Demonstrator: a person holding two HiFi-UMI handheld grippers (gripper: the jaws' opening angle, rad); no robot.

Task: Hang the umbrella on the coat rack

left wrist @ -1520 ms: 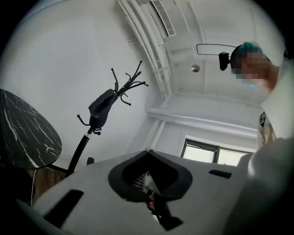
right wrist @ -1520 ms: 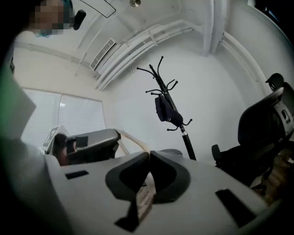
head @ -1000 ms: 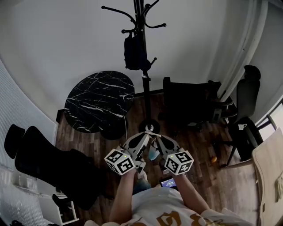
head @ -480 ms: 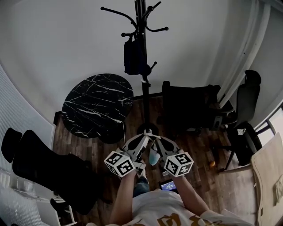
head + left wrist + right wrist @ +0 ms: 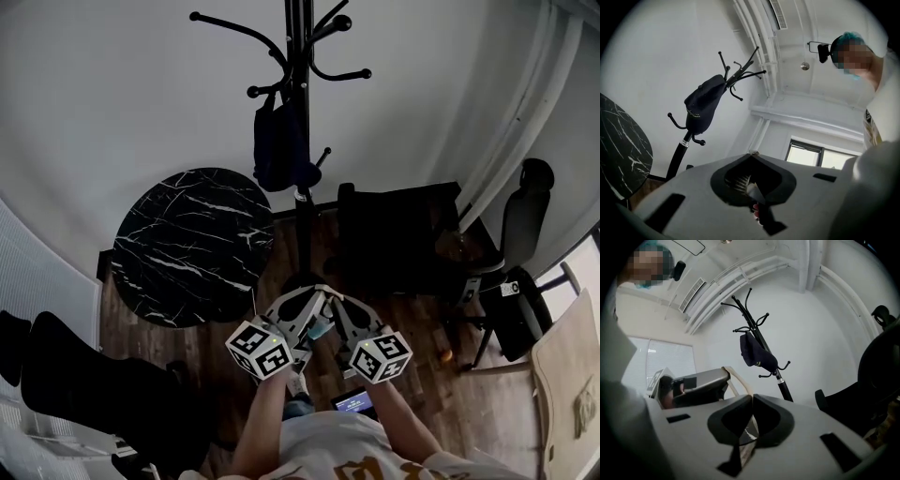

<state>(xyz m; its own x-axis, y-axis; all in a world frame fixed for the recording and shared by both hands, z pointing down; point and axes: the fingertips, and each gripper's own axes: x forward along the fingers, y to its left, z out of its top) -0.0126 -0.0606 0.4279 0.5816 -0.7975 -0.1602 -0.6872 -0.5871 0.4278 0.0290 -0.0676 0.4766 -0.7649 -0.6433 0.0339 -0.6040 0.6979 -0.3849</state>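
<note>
Umbrella (image 5: 278, 141), as I judge dark folded bundle to be: hangs by strap from hook of coat rack (image 5: 302, 225), touching pole on its left side, long axis vertical. Lies ahead of and above both grippers, well apart.

Left gripper (image 5: 752, 153): jaws pressed together, nothing pinched. Right gripper (image 5: 752, 397): tips meeting, nothing held. Both low, just beside each other, near person's body. Left one slightly nearer to umbrella side. Hanging seems already done.

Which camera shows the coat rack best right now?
Head view: the coat rack shows almost whole, from its hooks down to near the floor. Both gripper views catch only its hooks and pole from below, with the base hidden.
</note>
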